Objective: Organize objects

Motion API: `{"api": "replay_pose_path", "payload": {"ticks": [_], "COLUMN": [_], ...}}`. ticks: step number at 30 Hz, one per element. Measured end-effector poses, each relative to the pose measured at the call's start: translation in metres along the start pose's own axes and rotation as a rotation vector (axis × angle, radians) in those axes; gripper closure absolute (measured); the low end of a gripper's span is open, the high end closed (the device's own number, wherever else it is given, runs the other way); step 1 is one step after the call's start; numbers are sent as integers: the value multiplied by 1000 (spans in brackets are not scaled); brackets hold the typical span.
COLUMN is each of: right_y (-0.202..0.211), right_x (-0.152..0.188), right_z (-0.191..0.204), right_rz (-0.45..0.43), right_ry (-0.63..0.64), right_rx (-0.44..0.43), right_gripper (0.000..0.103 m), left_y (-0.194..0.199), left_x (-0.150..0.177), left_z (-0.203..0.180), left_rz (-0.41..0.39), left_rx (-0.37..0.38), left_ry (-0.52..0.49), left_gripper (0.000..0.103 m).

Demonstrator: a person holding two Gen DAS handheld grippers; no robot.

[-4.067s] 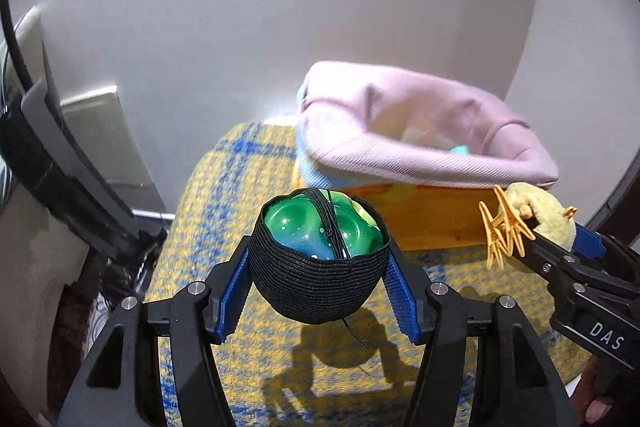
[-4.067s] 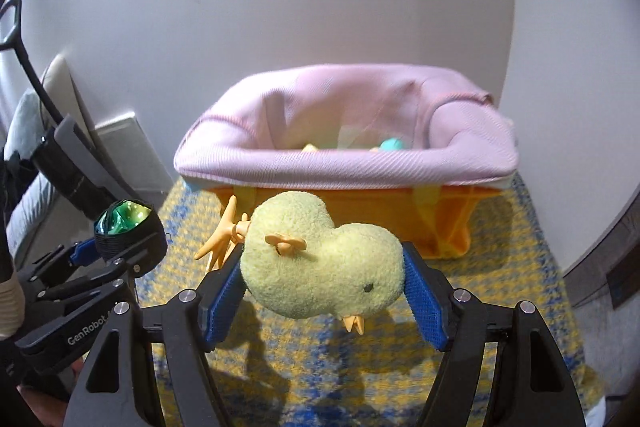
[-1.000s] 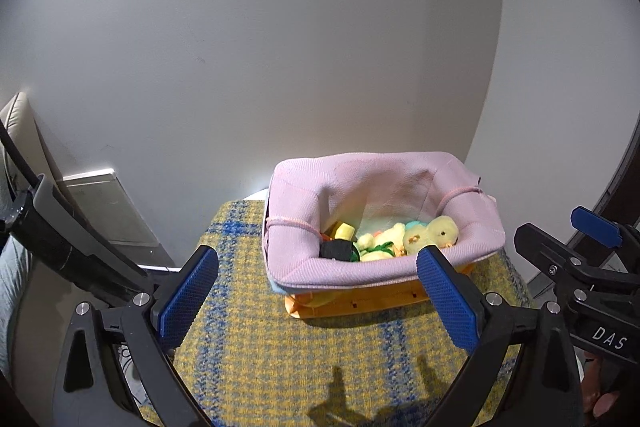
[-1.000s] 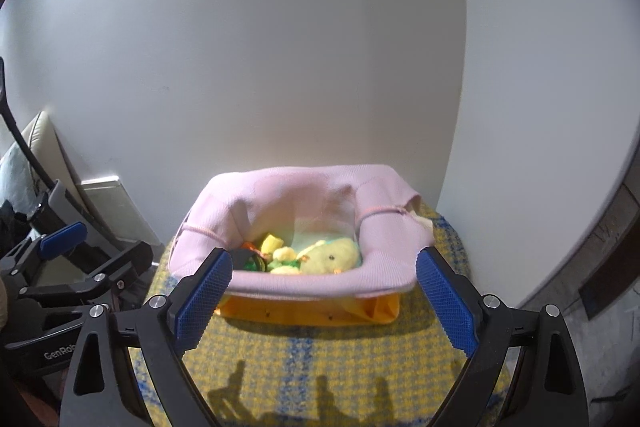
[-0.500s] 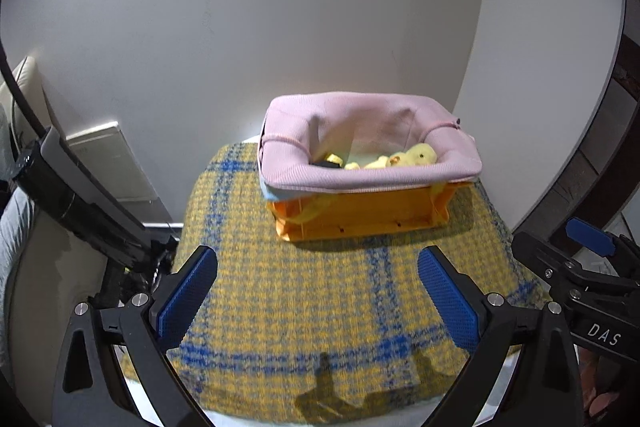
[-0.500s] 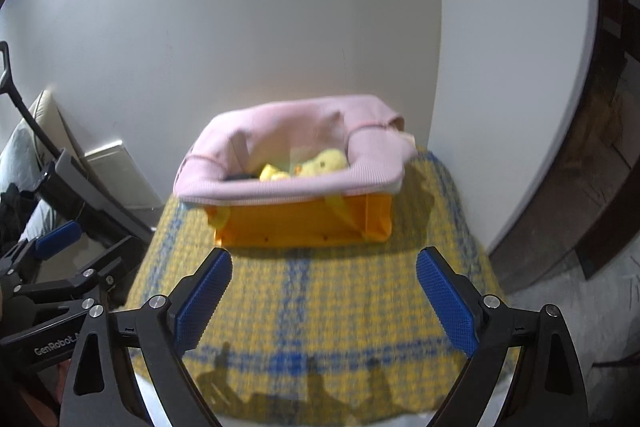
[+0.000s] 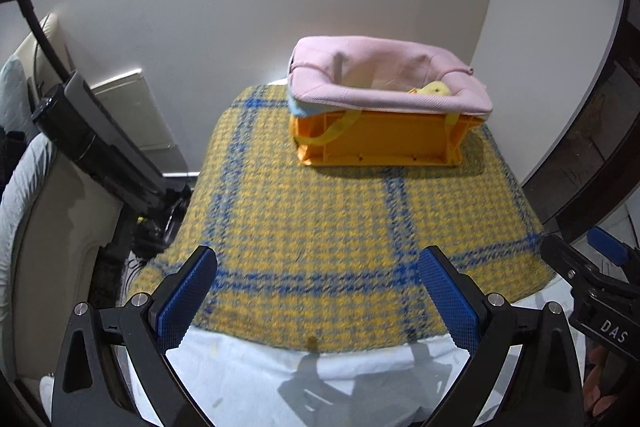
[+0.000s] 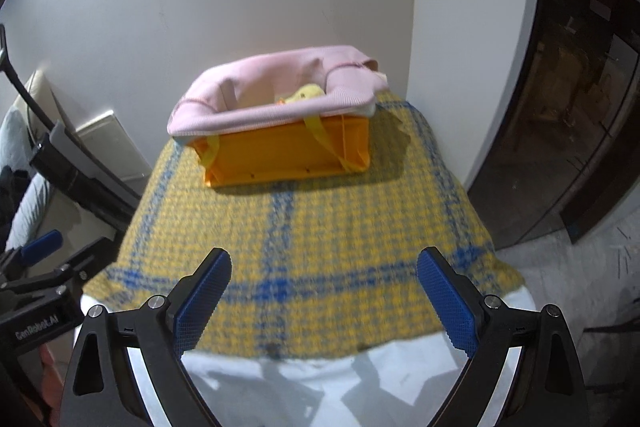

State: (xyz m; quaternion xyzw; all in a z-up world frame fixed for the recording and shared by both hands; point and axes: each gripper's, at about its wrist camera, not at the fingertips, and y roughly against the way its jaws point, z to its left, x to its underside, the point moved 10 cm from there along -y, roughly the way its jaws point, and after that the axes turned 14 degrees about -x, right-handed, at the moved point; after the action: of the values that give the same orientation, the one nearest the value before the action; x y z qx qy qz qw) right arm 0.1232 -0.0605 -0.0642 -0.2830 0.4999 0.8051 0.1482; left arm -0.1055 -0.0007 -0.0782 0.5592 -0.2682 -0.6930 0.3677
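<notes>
An orange basket (image 7: 376, 143) with a pink fabric liner (image 7: 384, 99) stands at the far end of a table under a yellow and blue checked cloth (image 7: 320, 227). A yellow plush chick (image 7: 434, 89) peeks over the liner's rim; it also shows in the right wrist view (image 8: 306, 93), inside the same basket (image 8: 288, 151). My left gripper (image 7: 318, 291) is open and empty, over the table's near edge. My right gripper (image 8: 324, 291) is open and empty, beside it. The basket's other contents are hidden.
The checked cloth (image 8: 304, 239) ends near the grippers, where a white cover (image 7: 256, 379) shows. A black stand (image 7: 100, 147) and a beige chair (image 7: 36, 211) are to the left. A dark cabinet (image 8: 580, 87) stands to the right. A white wall is behind the basket.
Both grippers have pulled back and lowered away from the basket, which now looks smaller and farther. Earlier they held a green ball in a black net and the plush chick; both are now empty.
</notes>
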Motion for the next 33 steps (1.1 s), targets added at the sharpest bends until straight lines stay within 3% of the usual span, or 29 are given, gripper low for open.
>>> {"api": "replay_pose_path", "payload": {"ticks": [6, 33], "right_y": [-4, -1], "right_x": [13, 12], "right_z": [1, 5], "right_rz": [33, 27], "right_ry": [14, 13], "right_rx": [4, 2], "right_gripper": [9, 9], "left_y": [-6, -4], "left_x": [16, 17], "left_z": [3, -7], "left_rz": [43, 32], "left_rx": [-21, -15], "left_ry": [-8, -79], "left_gripper": [0, 0]}}
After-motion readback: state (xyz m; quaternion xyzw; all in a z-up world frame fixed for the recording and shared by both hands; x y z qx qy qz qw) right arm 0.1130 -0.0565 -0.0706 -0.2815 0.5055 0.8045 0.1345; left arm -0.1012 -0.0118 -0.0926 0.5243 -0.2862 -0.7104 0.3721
